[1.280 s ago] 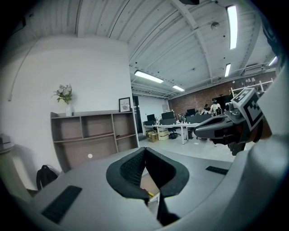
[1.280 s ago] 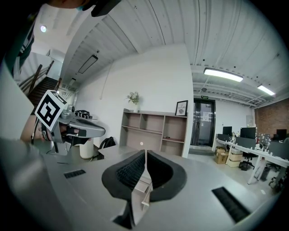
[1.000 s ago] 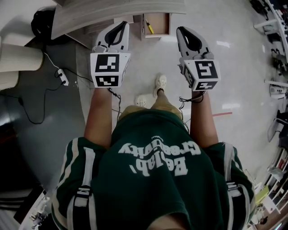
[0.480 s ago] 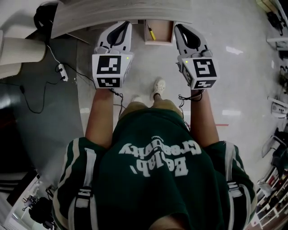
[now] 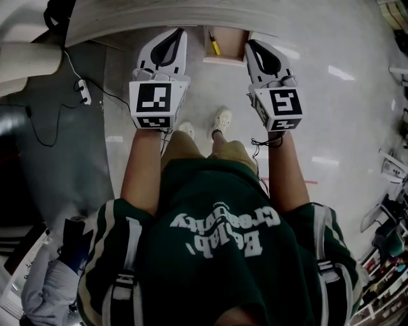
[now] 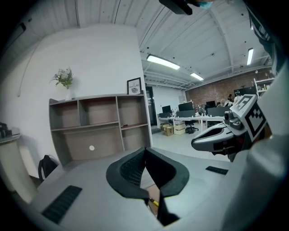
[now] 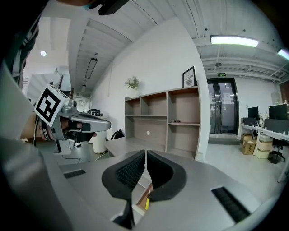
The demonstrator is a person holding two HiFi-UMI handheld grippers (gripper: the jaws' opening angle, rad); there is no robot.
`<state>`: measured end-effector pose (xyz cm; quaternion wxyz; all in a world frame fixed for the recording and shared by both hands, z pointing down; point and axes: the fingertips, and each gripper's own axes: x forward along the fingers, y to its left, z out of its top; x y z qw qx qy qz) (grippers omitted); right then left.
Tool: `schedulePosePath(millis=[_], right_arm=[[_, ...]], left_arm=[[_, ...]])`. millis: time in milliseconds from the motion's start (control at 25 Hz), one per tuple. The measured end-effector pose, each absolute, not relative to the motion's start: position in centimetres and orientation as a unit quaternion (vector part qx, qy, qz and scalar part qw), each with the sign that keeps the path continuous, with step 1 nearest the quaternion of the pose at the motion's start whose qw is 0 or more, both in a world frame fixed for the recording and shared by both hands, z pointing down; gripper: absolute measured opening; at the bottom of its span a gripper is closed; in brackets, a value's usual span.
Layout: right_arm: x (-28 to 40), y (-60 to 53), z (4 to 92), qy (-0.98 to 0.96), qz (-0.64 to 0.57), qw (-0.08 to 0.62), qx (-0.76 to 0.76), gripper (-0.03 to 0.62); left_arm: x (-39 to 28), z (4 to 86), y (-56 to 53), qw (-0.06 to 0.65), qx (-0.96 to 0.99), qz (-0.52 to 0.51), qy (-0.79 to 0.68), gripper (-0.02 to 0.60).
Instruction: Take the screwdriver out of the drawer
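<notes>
The yellow-handled screwdriver [image 5: 214, 43] lies in the open drawer [image 5: 225, 60] under the counter [image 5: 127, 19] edge. The left hand-held gripper [image 5: 176, 32] hovers just left of the drawer, jaws clenched on nothing; the right hand-held gripper [image 5: 250, 43], just right of it, is likewise clenched and empty

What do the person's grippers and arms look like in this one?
The left gripper and right gripper have pale grey shells with black ribbed pads. Each carries a cube of black-and-white square markers, and a black cable hangs at each wrist. The person wears a dark green T-shirt with white-striped short sleeves.
</notes>
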<state>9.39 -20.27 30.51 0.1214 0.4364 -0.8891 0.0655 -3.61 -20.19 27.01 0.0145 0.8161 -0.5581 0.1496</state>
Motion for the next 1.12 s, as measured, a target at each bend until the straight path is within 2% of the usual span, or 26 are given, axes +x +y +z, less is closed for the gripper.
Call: schedulePosePath(millis=[280,640,920,1120], right_arm=[[7.0,-22.6,37.7,-0.888,0.097,0.152,0.424,0.038],[5.4,-27.3,47.4,-0.875,0.113,0.194,0.429,0.038],[6.1,-29.1,52.7,-0.867,0.121,0.215,0.433,0.038],[4.4,-30.6,57.4,-0.858,0.137,0.225,0.441,0.038]], left_arm=[[-5.3,31.6,-24.2,0.010,0.814,0.159,-0.559,0.018],[-7.1,42.1,-28.9,0.057,0.829,0.173,-0.529,0.018],[-5.3,46.3,-31.6,0.076,0.841,0.170,-0.508,0.018],[-6.6,50.6,-33.1,0.085,0.845,0.171,-0.499,0.018]])
